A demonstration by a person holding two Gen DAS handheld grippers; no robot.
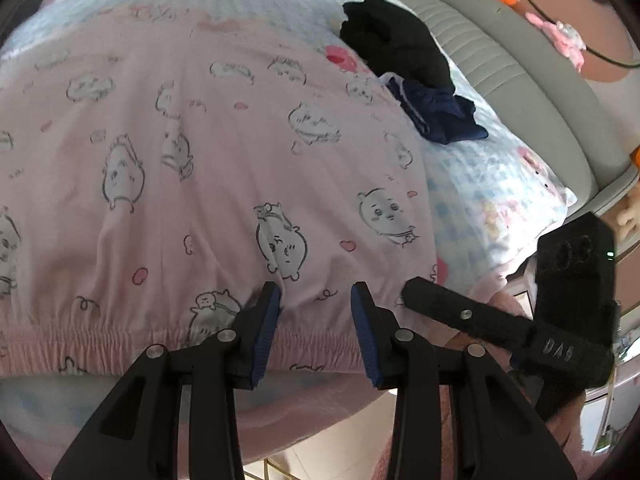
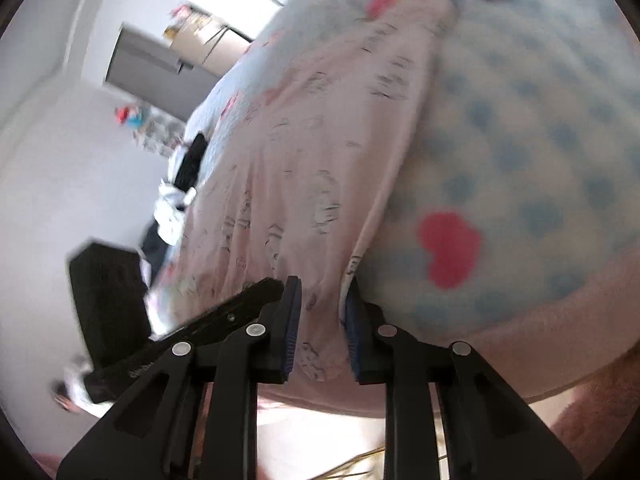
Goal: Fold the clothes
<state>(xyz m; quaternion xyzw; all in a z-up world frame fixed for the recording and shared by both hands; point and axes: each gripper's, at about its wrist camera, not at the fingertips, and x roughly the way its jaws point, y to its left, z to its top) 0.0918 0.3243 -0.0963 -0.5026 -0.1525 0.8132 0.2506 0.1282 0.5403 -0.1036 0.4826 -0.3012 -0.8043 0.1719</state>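
Note:
A pink garment printed with cartoon animals lies spread flat on the bed, its gathered elastic band along the near edge. My left gripper is open, its blue pads straddling the band near the garment's right end. Just to its right, my right gripper reaches in at the garment's corner. In the blurred right wrist view, the right gripper stands open with a narrow gap, and the pink garment's edge lies between its pads. The left gripper's black body shows at the left.
A black garment and a navy garment lie at the far right on the blue-checked bedcover. A grey padded headboard runs behind them. A pile of white and dark clothes sits at the bed's far side.

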